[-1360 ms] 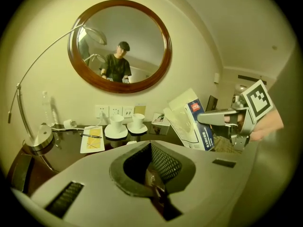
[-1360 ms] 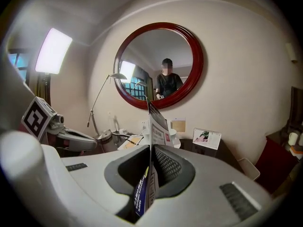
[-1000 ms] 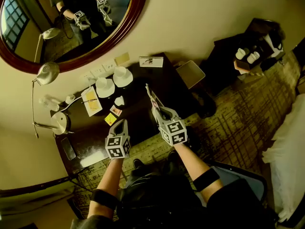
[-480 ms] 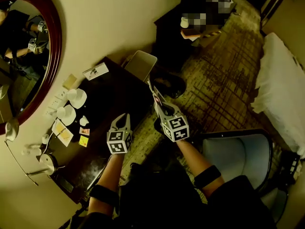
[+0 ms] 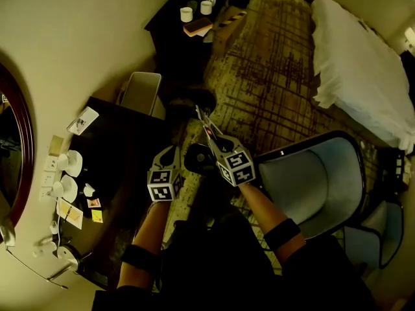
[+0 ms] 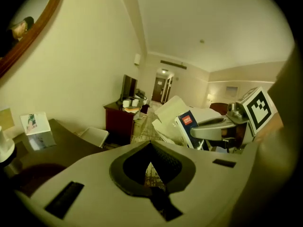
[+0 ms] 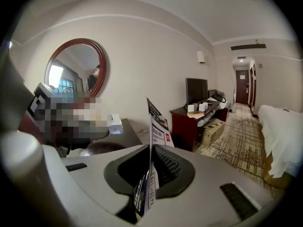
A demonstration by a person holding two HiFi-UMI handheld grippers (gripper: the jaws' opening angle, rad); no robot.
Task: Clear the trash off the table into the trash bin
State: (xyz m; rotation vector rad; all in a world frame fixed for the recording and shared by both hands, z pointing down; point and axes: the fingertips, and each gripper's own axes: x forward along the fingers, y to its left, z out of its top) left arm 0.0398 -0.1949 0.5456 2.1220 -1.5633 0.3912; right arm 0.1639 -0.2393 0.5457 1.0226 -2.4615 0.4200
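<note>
Tongs first, from the head view: your left tongs [image 5: 170, 154] are pressed together and carry nothing, while your right tongs [image 5: 213, 138] are clamped on a leaflet [image 5: 203, 120] that sticks out past their tips. The white-lined trash bin [image 5: 141, 91] stands on the floor against the far end of the dark tabletop [image 5: 123, 148]. The leaflet is near the trash bin, off to its right and not above it, over the patterned carpet [image 5: 279, 76]. The left tongs are on the near side of the trash bin, at the tabletop's edge. Well away from the trash bin, along the wall side of the tabletop, are two cups [image 5: 68, 164] on saucers and some small packets [image 5: 94, 203].

In the left gripper view, the left tongs [image 6: 150, 148] are shut, with only a sliver of carpet showing through the gap behind the tips. The trash bin [image 6: 93, 135] sits low at the left, beyond the tabletop [image 6: 61, 141]. To the right of the trash bin, the leaflet [image 6: 188, 126] shows a red logo, pinched in the right tongs [image 6: 199, 126].

In the right gripper view, the right tongs [image 7: 150, 150] are nearly closed, and the leaflet [image 7: 156, 126] stands upright on edge between the pads. I can't make out the trash bin here.
</note>
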